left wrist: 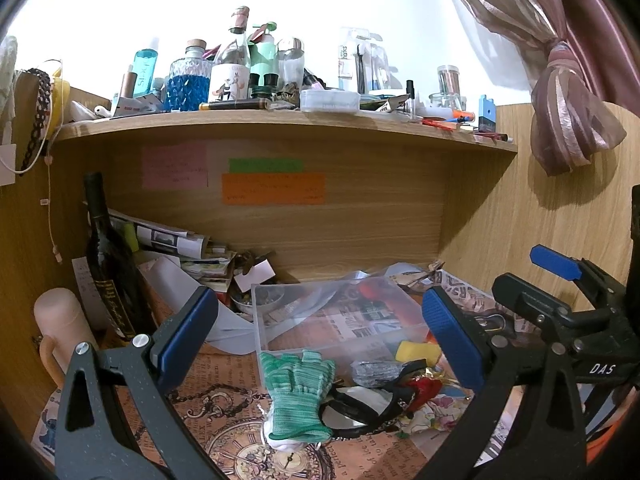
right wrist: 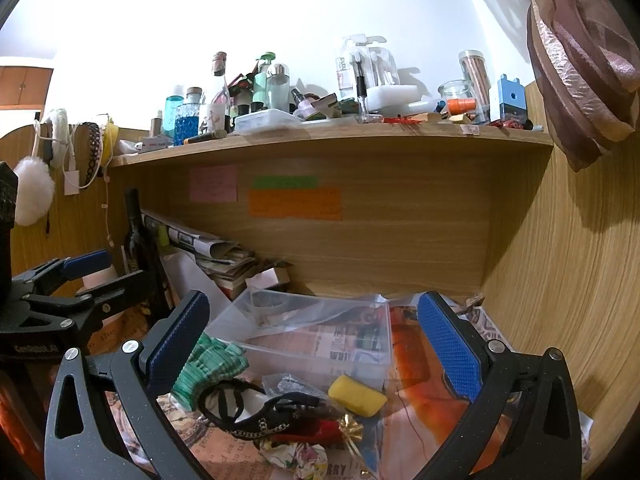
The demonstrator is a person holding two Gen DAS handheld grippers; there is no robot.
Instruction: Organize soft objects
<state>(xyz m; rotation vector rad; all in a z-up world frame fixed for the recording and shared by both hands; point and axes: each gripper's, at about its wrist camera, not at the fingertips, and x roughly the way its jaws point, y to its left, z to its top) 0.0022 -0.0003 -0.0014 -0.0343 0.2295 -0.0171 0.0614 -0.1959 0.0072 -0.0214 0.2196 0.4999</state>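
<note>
A green striped glove (left wrist: 298,396) lies on the paper-covered desk in front of a clear plastic box (left wrist: 340,316). Beside it lie a yellow sponge (left wrist: 416,350), a grey sparkly piece (left wrist: 376,372), a black strappy piece (left wrist: 360,408), a red item (left wrist: 426,390) and floral cloth (left wrist: 424,416). My left gripper (left wrist: 320,332) is open and empty above the glove. My right gripper (right wrist: 312,344) is open and empty above the box (right wrist: 320,332), with the glove (right wrist: 208,368), sponge (right wrist: 356,396) and black piece (right wrist: 256,412) below. The right gripper also shows in the left wrist view (left wrist: 560,280).
A dark wine bottle (left wrist: 108,264) and a pink flask (left wrist: 60,328) stand at the left. Stacked papers (left wrist: 192,252) fill the back corner. A cluttered shelf (left wrist: 280,124) hangs overhead. Wooden panels close the back and right. A tied curtain (left wrist: 572,120) hangs at the right.
</note>
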